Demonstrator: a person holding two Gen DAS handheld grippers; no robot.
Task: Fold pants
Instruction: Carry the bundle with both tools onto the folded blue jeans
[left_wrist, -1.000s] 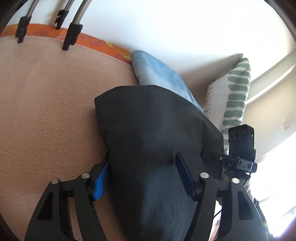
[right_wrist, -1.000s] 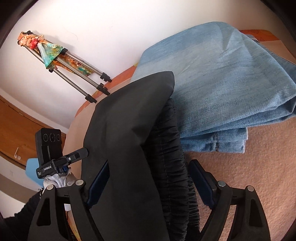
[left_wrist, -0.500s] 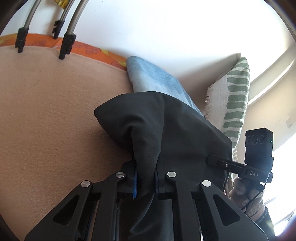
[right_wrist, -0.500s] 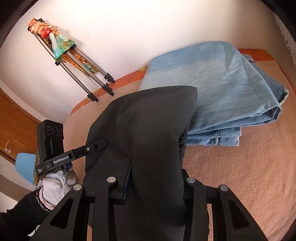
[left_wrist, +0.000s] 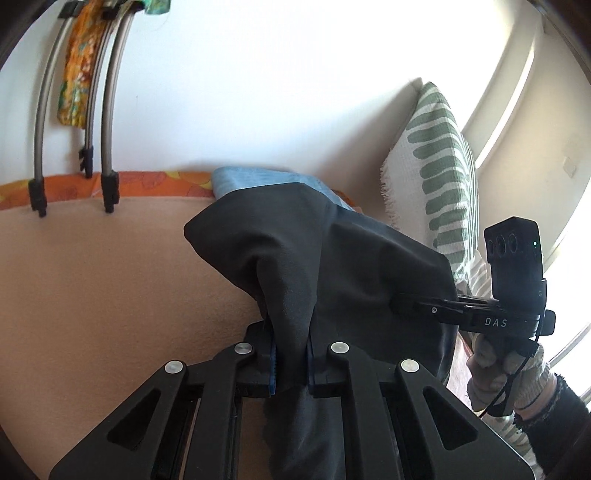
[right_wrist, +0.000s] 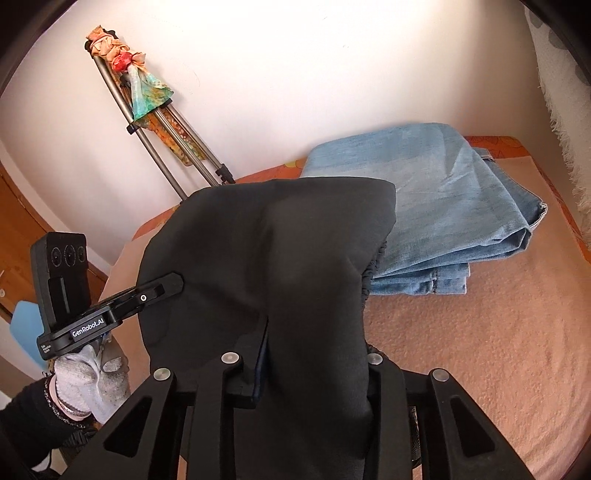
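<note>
Bed (right_wrist: 480, 362): peach blanket, carries all garments.
Black pants (right_wrist: 295, 258): bunched and raised over the bed's middle, held at two points so the cloth hangs taut for the next fold.
Folded jeans (right_wrist: 443, 206): stacked at the wall edge, apparently finished and set aside.
Left tool (left_wrist: 291, 363): jaws just closed, pinching a thin pleat.
Right tool (right_wrist: 314, 369): jaws just closed, clamped on a thick bundle near the elastic waistband.

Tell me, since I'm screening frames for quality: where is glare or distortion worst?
Left wrist view: the window is blown out white and the tripod legs bow with fisheye curvature. Right wrist view: even light, sharp jeans, dark corners.
</note>
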